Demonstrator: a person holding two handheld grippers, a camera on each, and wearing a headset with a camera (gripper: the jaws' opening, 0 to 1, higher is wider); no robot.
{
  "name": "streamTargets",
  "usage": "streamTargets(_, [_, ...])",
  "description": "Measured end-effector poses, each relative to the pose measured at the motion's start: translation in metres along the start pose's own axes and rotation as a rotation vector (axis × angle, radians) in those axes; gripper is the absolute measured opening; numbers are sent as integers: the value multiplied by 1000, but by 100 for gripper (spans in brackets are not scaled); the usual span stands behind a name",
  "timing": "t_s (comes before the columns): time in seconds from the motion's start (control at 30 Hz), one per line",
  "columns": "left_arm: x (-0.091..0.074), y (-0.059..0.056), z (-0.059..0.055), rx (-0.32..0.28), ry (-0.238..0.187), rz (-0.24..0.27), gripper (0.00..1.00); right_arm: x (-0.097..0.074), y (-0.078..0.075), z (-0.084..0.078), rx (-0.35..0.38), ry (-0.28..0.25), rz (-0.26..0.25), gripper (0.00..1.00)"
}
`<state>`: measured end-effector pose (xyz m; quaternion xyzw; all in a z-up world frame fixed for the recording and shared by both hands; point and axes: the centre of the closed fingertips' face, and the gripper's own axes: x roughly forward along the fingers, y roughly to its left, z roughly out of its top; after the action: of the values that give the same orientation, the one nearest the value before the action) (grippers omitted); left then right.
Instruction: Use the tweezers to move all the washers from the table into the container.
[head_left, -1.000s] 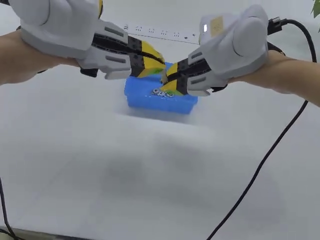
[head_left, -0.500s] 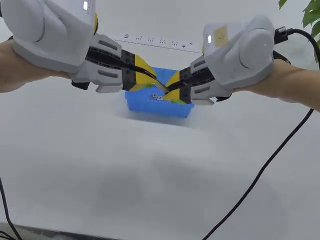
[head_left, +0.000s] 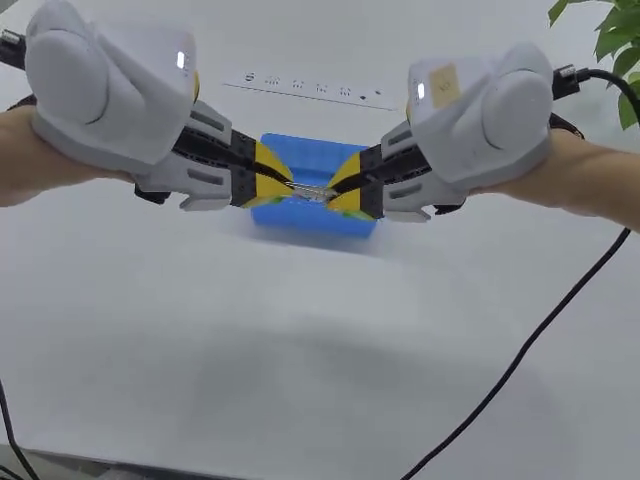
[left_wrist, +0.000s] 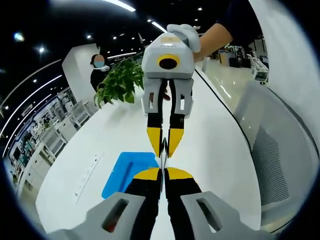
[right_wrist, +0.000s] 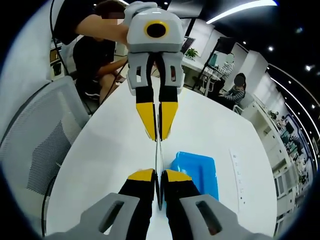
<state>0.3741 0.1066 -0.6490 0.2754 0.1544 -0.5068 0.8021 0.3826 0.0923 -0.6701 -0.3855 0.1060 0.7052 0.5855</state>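
The blue container (head_left: 312, 212) rests on the white table (head_left: 300, 340), behind and below both grippers. My left gripper (head_left: 283, 186) and right gripper (head_left: 341, 189) point at each other, tips almost meeting. A thin metal pair of tweezers (head_left: 312, 191) spans the small gap, and both grippers are shut on it. In the left gripper view the tweezers (left_wrist: 163, 159) run from my left gripper (left_wrist: 162, 173) to the right gripper (left_wrist: 164, 144), with the container (left_wrist: 126, 173) below left. The right gripper view shows the tweezers (right_wrist: 158, 152), my right gripper (right_wrist: 159, 175) and the container (right_wrist: 199, 172). I cannot make out washers.
A white power strip (head_left: 310, 88) lies at the table's far edge. A black cable (head_left: 520, 352) trails from the right gripper across the table's right side. A green plant (head_left: 602, 28) stands at the back right. Mesh chairs (left_wrist: 280, 145) line the table's side.
Both grippers have lifted and levelled out from dipping toward the container. Their tips now face each other with the tweezers between them. The head camera has tilted slightly.
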Motion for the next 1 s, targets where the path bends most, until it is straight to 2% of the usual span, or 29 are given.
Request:
streamTargets(0.17, [5, -1, -7, -22, 17, -7, 7, 2, 2, -2, 9, -2, 9, 8])
streamTargets(0.37, [13, -11, -17, -34, 41, -39, 7, 10, 11, -11, -23, 3, 39, 7])
streamTargets(0.53, [21, -15, -28, -60, 73, -55, 8, 12, 14, -10, -6, -12, 48, 7])
streamTargets(0.6, [23, -16, -28, -60, 70, -64, 8, 14, 16, -11, -11, -9, 50, 7])
streamTargets(0.8, [33, -22, -40, -53, 103, -82, 6, 24, 20, -23, 43, 5, 58, 7])
streamTargets(0.9, [42, -25, -51, -60, 124, -93, 6, 34, 22, -36, 62, 20, 56, 7])
streamTargets(1.0, [51, -26, -61, -82, 127, -98, 6, 41, 23, -47, 96, 33, 48, 8])
